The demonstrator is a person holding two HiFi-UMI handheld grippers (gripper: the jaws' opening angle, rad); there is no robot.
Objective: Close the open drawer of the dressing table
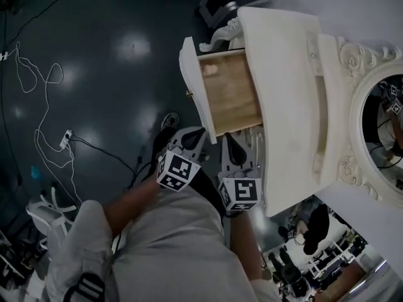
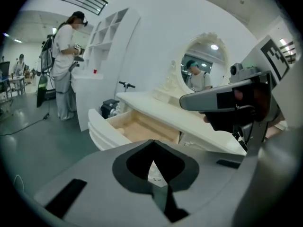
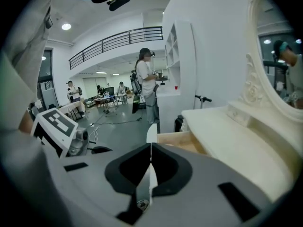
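Drawer point(image 1: 230, 93) is gaping open ahead of my left gripper point(image 2: 152, 161) and right gripper point(image 3: 150, 159), both pressing their jaws together, empty (knob point(image 1: 188, 94) showing only in head view).

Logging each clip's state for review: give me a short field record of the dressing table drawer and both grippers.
drawer: open, pulled out from dressing table, wooden inside showing
left gripper: shut, empty
right gripper: shut, empty
contact: neither gripper touches the drawer
task: drawer not yet closed
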